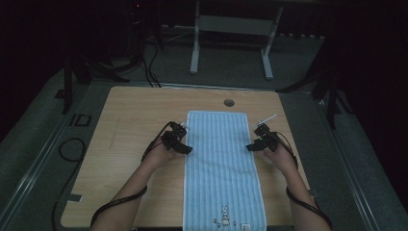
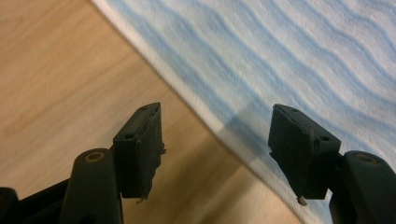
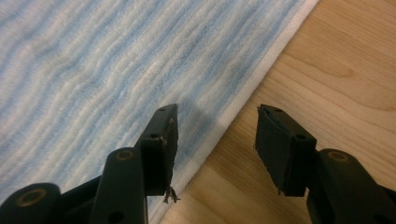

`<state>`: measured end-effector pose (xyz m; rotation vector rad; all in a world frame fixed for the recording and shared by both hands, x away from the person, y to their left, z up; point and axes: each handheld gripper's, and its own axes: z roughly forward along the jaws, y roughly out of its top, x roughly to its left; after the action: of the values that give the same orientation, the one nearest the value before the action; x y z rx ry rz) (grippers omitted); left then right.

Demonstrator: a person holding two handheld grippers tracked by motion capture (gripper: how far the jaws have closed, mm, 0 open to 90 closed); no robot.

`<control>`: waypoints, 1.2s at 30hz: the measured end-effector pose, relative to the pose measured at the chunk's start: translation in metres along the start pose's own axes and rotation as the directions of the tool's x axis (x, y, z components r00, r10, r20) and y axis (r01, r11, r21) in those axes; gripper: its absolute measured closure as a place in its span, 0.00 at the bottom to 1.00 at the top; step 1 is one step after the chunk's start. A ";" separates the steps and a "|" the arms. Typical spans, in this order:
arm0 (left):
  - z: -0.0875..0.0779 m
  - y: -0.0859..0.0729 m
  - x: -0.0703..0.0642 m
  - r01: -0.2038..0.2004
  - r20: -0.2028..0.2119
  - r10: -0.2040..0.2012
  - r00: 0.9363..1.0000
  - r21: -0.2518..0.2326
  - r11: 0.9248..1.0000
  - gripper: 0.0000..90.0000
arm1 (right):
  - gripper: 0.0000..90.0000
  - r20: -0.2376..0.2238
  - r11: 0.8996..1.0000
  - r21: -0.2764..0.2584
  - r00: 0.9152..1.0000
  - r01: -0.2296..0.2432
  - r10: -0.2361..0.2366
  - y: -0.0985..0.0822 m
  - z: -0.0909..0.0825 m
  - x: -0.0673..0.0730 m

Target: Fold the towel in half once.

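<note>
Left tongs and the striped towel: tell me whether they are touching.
Cannot tell. The left gripper view shows the left tongs open astride the striped towel edge, nothing pinched, but not whether the tips rest on it.

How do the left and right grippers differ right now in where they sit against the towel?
The left gripper sits at the towel's left long edge; the right gripper sits at its right long edge. In the left gripper view the towel's white hem runs between the jaws with wood to the left; in the right gripper view the hem runs between them with wood to the right. Both stand open, straddling the hem, pads clear of the cloth, about level with each other on the table.
</note>
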<state>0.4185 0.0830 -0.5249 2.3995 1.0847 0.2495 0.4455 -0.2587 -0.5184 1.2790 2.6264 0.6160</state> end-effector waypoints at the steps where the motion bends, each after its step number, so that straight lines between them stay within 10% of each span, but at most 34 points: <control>1: 0.003 0.002 -0.001 0.001 -0.011 -0.001 1.000 -0.002 1.000 0.39 | 0.55 0.005 1.000 0.003 1.000 0.003 -0.003 0.001 0.002 0.000; 9: 0.015 0.006 -0.001 -0.013 -0.014 0.013 1.000 0.017 1.000 0.42 | 0.70 0.022 1.000 0.030 1.000 -0.003 0.002 0.006 0.010 -0.001; 18: 0.013 0.008 -0.010 -0.033 0.035 0.033 0.999 0.001 0.999 0.94 | 0.96 0.028 0.999 0.047 0.999 0.020 -0.022 0.008 0.009 0.004; 26: -0.005 0.021 -0.001 0.034 0.014 -0.033 0.999 -0.092 0.995 0.97 | 0.97 0.049 1.000 -0.016 0.999 -0.001 0.002 0.020 -0.007 -0.005; 36: -0.058 0.016 -0.016 -0.042 -0.079 0.028 0.997 -0.187 0.981 0.97 | 0.97 0.051 0.989 -0.138 0.998 0.050 -0.043 0.029 -0.061 0.008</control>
<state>0.3978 0.0827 -0.4660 2.2573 1.0044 0.4386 0.4420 -0.2542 -0.4510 1.1739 2.5178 0.7374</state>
